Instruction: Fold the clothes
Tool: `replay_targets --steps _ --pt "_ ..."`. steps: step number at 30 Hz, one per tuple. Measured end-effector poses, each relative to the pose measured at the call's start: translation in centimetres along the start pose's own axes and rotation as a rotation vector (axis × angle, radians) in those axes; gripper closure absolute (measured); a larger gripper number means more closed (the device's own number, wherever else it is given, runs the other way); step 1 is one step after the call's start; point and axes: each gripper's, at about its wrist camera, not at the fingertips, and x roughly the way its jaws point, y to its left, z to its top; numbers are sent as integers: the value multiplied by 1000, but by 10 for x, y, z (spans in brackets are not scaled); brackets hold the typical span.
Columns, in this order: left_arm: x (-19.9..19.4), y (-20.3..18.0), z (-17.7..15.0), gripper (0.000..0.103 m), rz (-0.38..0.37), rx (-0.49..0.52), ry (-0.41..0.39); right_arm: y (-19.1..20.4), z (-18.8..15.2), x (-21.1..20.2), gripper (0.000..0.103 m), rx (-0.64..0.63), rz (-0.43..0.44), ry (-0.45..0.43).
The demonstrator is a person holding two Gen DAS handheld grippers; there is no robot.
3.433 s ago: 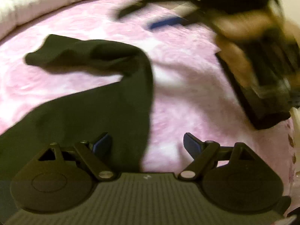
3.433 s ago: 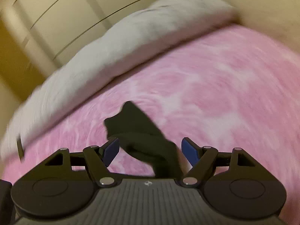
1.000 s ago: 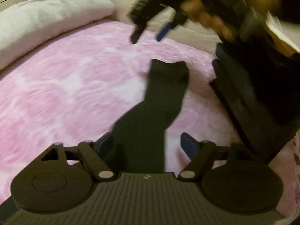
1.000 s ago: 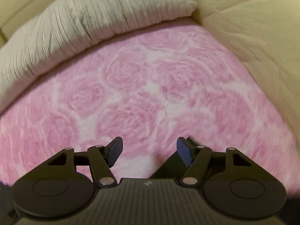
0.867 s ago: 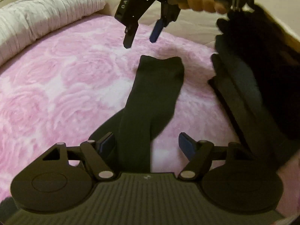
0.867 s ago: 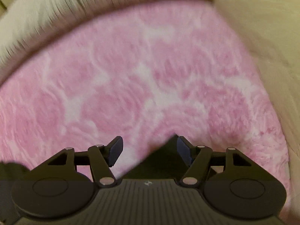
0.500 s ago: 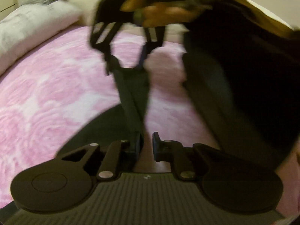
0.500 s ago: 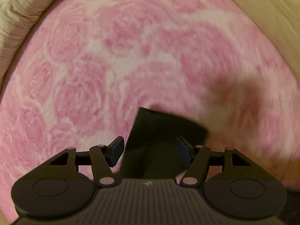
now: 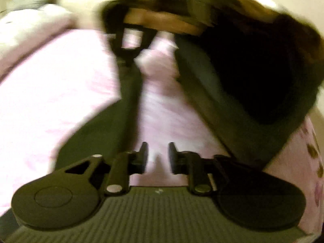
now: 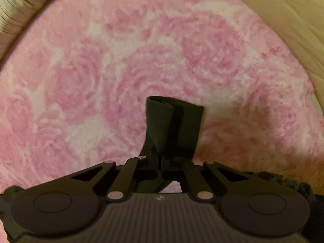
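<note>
Two wrist views of a dark garment being handled on a pink rose-patterned blanket.

Left wrist view: we see the left gripper [image 9: 157, 158] with its jaws parting and only blanket [image 9: 60, 93] showing in the gap; the dark garment [image 9: 129, 93] runs just left of it, up to the right gripper [image 9: 129, 59] held in a hand [image 9: 162, 20]; blur hides finer detail. Right wrist view: we see the right gripper [image 10: 160, 162] pinched together on the garment [image 10: 174, 129], whose free end lies on the blanket [image 10: 81, 77].

Right gripper [image 10: 160, 162] jaws clamped — left gripper [image 9: 157, 158] jaws opening
</note>
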Motion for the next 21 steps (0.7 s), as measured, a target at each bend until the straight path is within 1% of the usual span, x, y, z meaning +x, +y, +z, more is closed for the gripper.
replay_targets --steps 1,2,3,4,5,7,8,9,12,13,16,18,21 --pt "-9 18 3 73 25 -48 -26 3 -2 -10 103 -14 10 -34" --pt "-18 34 4 73 50 -94 -50 8 -5 -22 102 -40 20 -79" --pt "-27 51 5 71 84 -135 -72 14 -8 -35 101 -69 47 -133" --pt "-38 69 5 69 128 -172 -99 22 -11 -51 101 -105 110 -194" --pt "-47 82 5 67 159 -201 -117 31 -17 -71 102 -165 204 -275" --pt "-59 104 2 61 213 -254 -138 44 -37 -118 103 -308 321 -498" --pt "-61 111 0 60 228 -273 -137 45 -49 -138 103 -358 306 -594" --pt "-58 115 -2 58 230 -285 -127 43 -58 -148 103 -359 251 -636" --pt "-45 121 -7 57 232 -310 -90 24 -61 -131 103 -233 105 -575" --pt "-42 118 -10 56 229 -310 -78 16 -56 -117 103 -179 72 -526" --pt "-33 106 -20 50 210 -288 -31 -7 -41 -73 103 3 50 -393" --pt "-31 102 -30 50 205 -276 -9 -10 -36 -55 103 35 33 -354" --pt "-30 103 -38 49 203 -284 14 -13 -31 -52 103 69 3 -347"
